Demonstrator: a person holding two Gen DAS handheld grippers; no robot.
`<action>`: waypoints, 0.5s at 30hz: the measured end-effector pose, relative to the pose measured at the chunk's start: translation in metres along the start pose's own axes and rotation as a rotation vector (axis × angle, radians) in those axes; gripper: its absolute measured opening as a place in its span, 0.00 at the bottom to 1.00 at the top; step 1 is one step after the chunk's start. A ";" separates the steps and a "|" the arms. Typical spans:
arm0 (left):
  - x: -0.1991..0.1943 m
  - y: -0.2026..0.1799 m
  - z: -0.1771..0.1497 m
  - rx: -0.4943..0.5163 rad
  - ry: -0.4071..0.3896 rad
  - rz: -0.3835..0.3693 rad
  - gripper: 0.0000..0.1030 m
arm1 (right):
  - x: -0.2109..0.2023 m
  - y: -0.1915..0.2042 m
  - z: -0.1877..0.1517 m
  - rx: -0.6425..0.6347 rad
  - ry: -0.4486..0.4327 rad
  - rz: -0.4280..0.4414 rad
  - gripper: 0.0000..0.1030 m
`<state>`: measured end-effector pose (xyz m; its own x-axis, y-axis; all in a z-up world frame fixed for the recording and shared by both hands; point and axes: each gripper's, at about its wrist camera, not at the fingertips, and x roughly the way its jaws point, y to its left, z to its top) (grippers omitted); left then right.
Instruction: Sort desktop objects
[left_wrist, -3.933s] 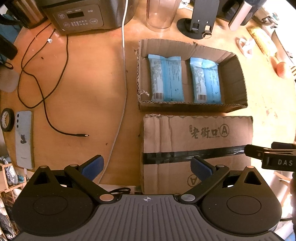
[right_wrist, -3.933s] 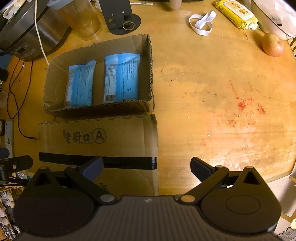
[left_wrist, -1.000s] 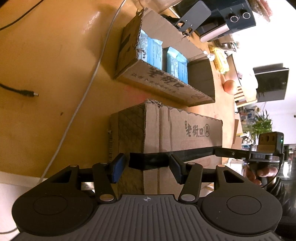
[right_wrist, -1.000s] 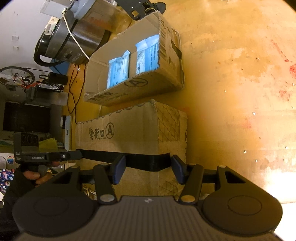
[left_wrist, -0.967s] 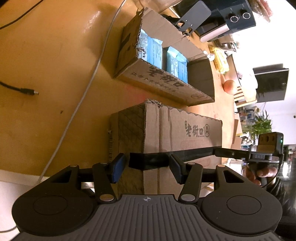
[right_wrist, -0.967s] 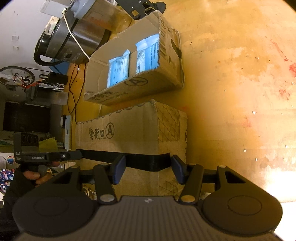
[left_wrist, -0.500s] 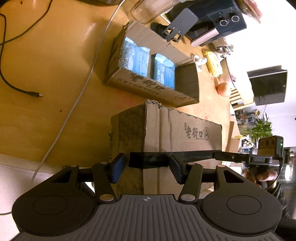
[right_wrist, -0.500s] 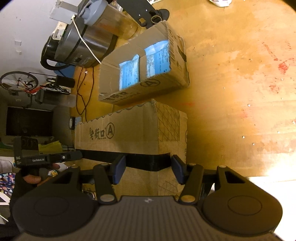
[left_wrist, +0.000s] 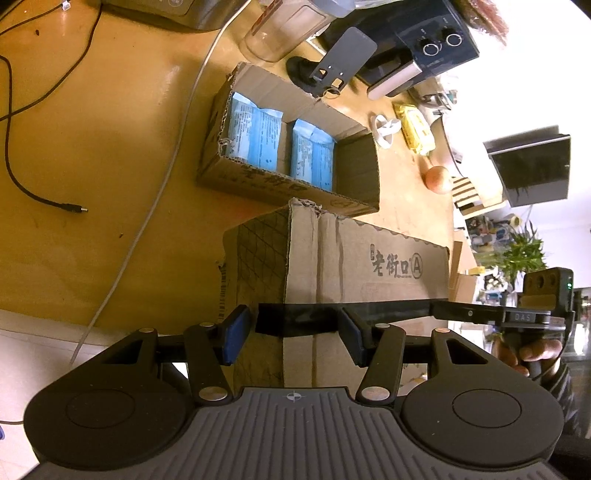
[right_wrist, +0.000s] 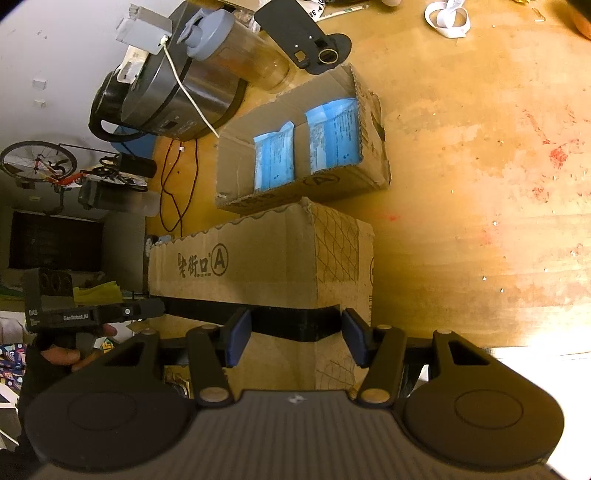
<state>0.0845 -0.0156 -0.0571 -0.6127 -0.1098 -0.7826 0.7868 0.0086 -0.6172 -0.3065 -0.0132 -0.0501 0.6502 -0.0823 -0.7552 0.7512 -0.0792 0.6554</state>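
A closed cardboard box (left_wrist: 354, 258) with a black tape band and a printed "A" hangs above the wooden table (left_wrist: 92, 155). My left gripper (left_wrist: 295, 330) is shut on its left end, one blue pad on either side of the corner. On the right end my right gripper (right_wrist: 295, 334) is shut the same way. Each gripper shows in the other's view, held by a hand: the right gripper (left_wrist: 476, 314) and the left gripper (right_wrist: 144, 310). Behind stands an open cardboard box (left_wrist: 280, 186), also open cardboard box (right_wrist: 314, 182), with two blue packets (left_wrist: 255, 133) lying inside.
A cooker (right_wrist: 166, 99), a clear jar (right_wrist: 240, 59) and a black phone stand (left_wrist: 332, 66) stand at the back. A black cable (left_wrist: 37, 195) and a white cable (left_wrist: 147, 206) cross the table's left. A yellow packet (left_wrist: 417, 129) and a round fruit (left_wrist: 437, 179) lie far right.
Both grippers have risen with the taped box between them. The table and the open box have dropped away, and more of the room shows. Neither grip has altered.
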 end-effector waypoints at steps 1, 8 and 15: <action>0.000 0.000 0.000 0.000 0.001 0.000 0.50 | 0.000 0.000 0.000 0.002 0.000 -0.001 0.49; -0.003 0.000 0.004 0.004 0.004 0.003 0.50 | 0.001 0.001 0.005 0.010 0.003 -0.004 0.49; -0.004 -0.003 0.014 0.012 0.004 0.018 0.51 | 0.002 0.007 0.017 0.002 -0.001 -0.015 0.49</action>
<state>0.0856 -0.0292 -0.0505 -0.5984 -0.1059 -0.7941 0.7987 -0.0014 -0.6017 -0.3018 -0.0310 -0.0468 0.6386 -0.0826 -0.7651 0.7607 -0.0828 0.6438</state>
